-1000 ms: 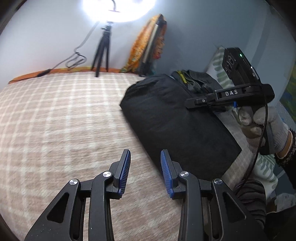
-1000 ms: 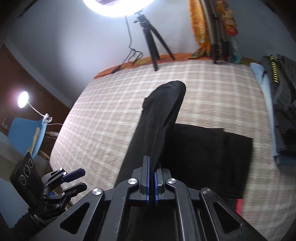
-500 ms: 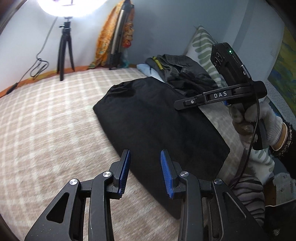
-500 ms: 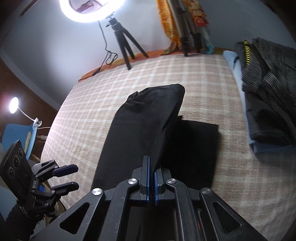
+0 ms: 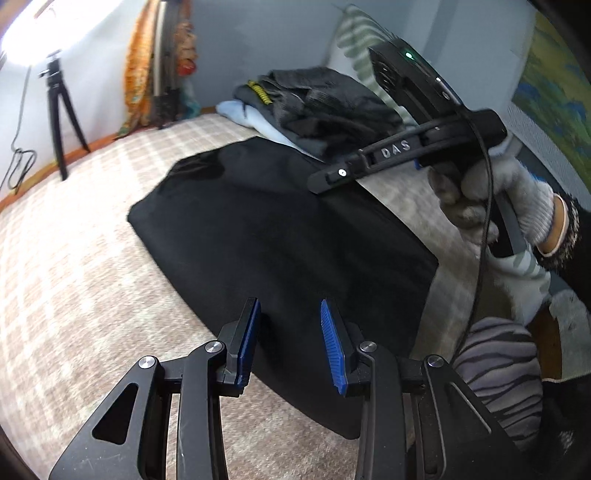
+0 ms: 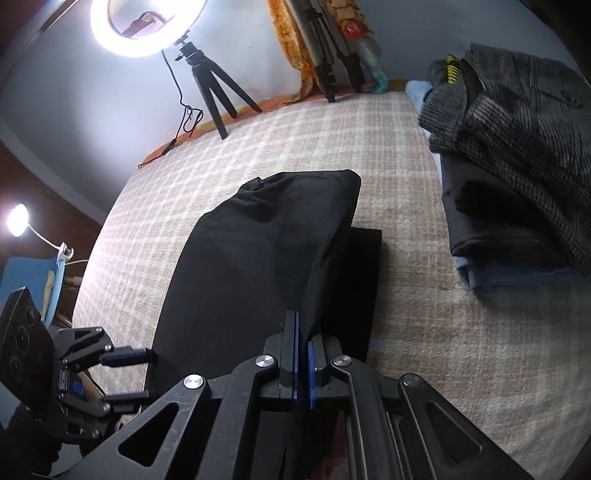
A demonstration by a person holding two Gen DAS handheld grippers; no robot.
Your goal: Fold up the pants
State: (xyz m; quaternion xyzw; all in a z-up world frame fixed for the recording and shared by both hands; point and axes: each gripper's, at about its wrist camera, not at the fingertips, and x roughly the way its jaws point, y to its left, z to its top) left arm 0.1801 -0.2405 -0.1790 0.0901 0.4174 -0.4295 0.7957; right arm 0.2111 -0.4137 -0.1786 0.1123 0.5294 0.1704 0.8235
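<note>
Pants: black, lying on the checked blanket, filling the centre of both views. In the right wrist view, a lower layer lies flat, and an upper layer rises off it toward the bottom centre of the frame.

Right wrist view, left to right: clip lamp at the left edge, left gripper at lower left, ring light on a tripod at upper left, pants in the centre. The right gripper at bottom centre has its blue pads clamped tight on a pinch of the upper pants layer. Stack of folded clothes at the right.

Left wrist view: left gripper at bottom centre, jaws partly open, nothing between the pads, hovering over the near edge of the pants. The right gripper's body sits at upper right, gripped by a gloved hand; its tips are hard to make out here.
</note>
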